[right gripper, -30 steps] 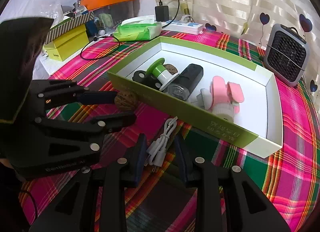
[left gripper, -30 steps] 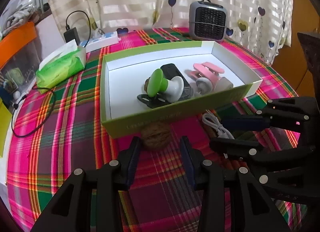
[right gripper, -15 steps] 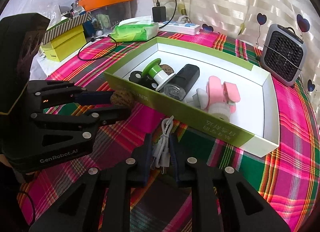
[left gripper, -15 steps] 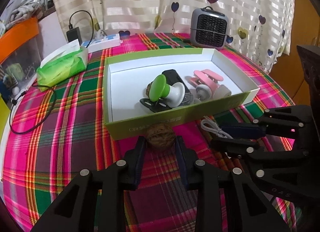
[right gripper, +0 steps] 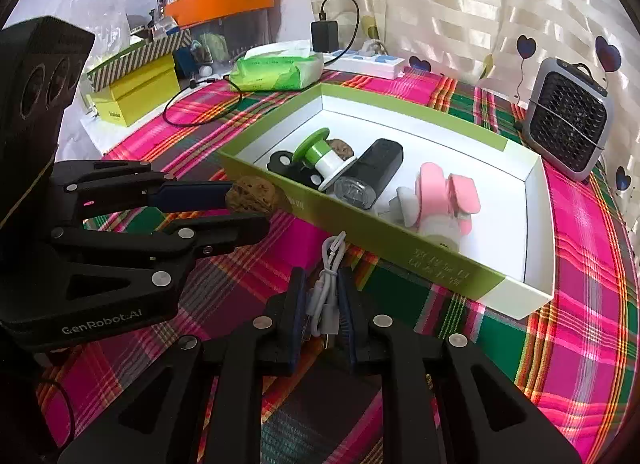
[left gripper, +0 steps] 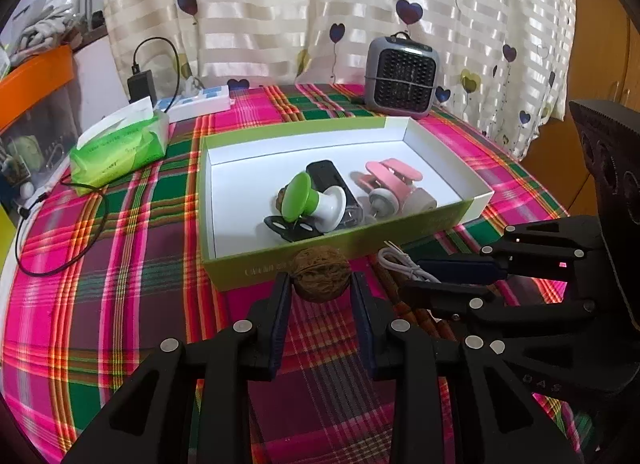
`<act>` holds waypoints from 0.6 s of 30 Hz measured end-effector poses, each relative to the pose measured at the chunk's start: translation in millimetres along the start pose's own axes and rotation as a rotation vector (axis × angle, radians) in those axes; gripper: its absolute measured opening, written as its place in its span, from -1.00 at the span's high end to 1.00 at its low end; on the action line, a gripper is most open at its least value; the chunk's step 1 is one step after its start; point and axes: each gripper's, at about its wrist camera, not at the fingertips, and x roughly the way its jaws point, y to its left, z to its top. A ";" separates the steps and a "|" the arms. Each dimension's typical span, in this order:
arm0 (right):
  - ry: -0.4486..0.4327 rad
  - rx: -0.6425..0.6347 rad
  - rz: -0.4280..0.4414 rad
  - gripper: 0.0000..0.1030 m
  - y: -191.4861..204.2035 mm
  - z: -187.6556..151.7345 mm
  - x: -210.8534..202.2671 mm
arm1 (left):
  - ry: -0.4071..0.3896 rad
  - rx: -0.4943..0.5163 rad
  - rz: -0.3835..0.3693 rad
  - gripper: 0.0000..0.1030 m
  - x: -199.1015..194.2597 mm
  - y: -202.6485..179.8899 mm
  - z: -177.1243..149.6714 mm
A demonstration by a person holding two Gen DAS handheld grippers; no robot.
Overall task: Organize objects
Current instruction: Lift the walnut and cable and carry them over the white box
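The desk (left gripper: pixel 120 304) is wearing a loud pink and green plaid cloth, with a heater (left gripper: pixel 403 76) sitting at the back and a tissue pack (left gripper: pixel 120 148) lying off to one side. A green box (left gripper: pixel 448 168) is sitting in the middle, holding a green-capped spool (left gripper: pixel 312 200), a black gadget (right gripper: pixel 372 172) and a pink gadget (left gripper: pixel 394 180). Just in front of the box wall, the left tongs (left gripper: pixel 320 284) are gripping a walnut (left gripper: pixel 320 272) between their pads. Beside them, the right tongs (right gripper: pixel 322 296) are squeezing tight on a coiled white cable (right gripper: pixel 326 288), which is lying near the box.
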 end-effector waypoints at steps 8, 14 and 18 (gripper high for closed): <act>-0.044 0.003 0.026 0.67 0.1 2.8 -7.7 | -0.036 -0.012 -0.024 0.46 -7.2 -0.6 2.3; -0.072 0.004 0.032 0.67 0.1 3.8 -11.5 | -0.057 -0.019 -0.032 0.46 -11.3 -0.9 2.9; -0.086 0.008 0.037 0.67 -0.4 4.1 -12.9 | -0.067 -0.025 -0.033 0.46 -13.3 -0.2 3.4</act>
